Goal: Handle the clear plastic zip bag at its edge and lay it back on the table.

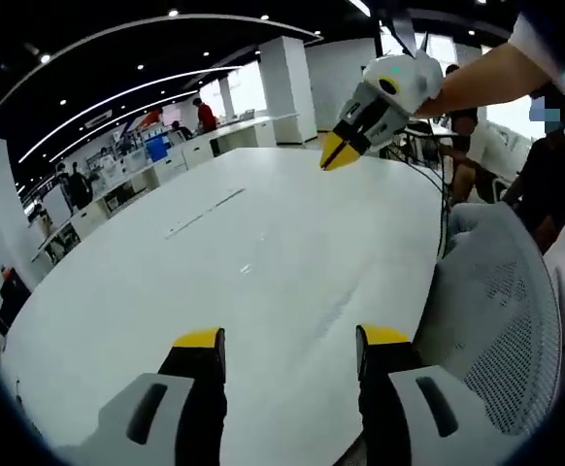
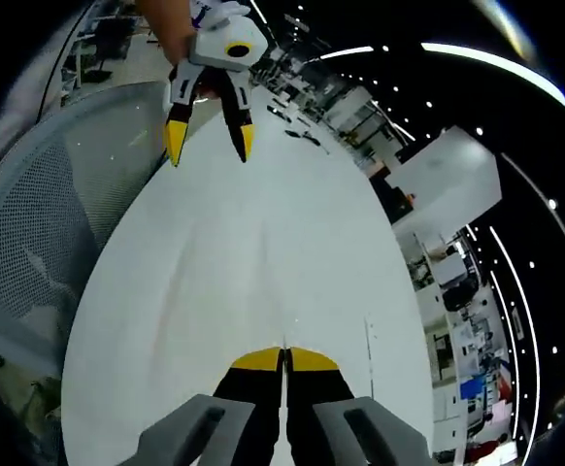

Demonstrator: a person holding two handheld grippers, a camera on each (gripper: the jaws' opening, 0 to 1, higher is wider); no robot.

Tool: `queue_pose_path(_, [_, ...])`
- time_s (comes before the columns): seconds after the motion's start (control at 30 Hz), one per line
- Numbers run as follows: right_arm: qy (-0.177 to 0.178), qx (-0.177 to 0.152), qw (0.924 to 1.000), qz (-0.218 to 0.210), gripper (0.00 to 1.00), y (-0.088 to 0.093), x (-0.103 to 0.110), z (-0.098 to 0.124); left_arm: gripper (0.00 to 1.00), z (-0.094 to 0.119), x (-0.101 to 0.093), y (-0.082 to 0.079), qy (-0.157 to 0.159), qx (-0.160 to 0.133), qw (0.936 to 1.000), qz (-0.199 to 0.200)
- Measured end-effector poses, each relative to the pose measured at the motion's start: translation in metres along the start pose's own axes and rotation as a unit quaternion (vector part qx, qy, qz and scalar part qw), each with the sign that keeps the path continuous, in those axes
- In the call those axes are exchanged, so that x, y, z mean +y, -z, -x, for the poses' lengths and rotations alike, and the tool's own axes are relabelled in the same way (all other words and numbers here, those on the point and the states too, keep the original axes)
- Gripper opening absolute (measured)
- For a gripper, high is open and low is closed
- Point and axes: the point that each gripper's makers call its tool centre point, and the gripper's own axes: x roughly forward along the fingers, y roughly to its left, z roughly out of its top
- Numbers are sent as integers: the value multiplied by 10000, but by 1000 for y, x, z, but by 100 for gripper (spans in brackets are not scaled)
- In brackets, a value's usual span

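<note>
Gaping apart, the left gripper's [image 1: 292, 340] yellow-tipped black jaws rise in the left gripper view with nothing between them. In the right gripper view the same left gripper [image 2: 210, 146] hangs over the far end of the table, spread just as wide, with a person's hand [image 2: 166, 19] behind it. The right gripper [image 2: 284, 357] has its yellow tips pressed together, and whether any film is caught between them cannot be told. Seen from the left gripper view, the right gripper [image 1: 339, 150] hovers above the table's far side, tips together. Below both lies the large white oval table [image 1: 117, 320]. The clear plastic zip bag is hard to make out. A faint straight line [image 1: 205, 214] on the tabletop, well apart from both grippers, may be its edge. A grey mesh office chair [image 1: 506, 320] stands just beside the table. Beyond are desks and seated people.
</note>
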Motion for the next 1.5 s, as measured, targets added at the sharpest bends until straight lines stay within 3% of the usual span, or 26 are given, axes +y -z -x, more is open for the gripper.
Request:
queue_pose_path(0.23, [64, -170, 9997, 147, 0, -15, -8, 12, 51, -3, 4, -25, 38, -64, 9998, -205])
queue_pose_path(0.53, [172, -372, 9983, 412, 0, -35, -20, 27, 49, 0, 14, -46, 15, -57, 9985, -536])
queue_pose_path(0.87, [252, -561, 9956, 708, 0, -59, -25, 43, 41, 4, 25, -71, 25, -108, 9954, -953])
queue_pose_path(1.13, [348, -643, 9935, 875, 0, -74, -29, 55, 31, 5, 23, -81, 161, -64, 9923, -1223])
queue_pose_path(1.5, [426, -720, 9908, 1063, 0, -92, -31, 66, 15, 9, 27, -81, 289, 102, 9869, -1581])
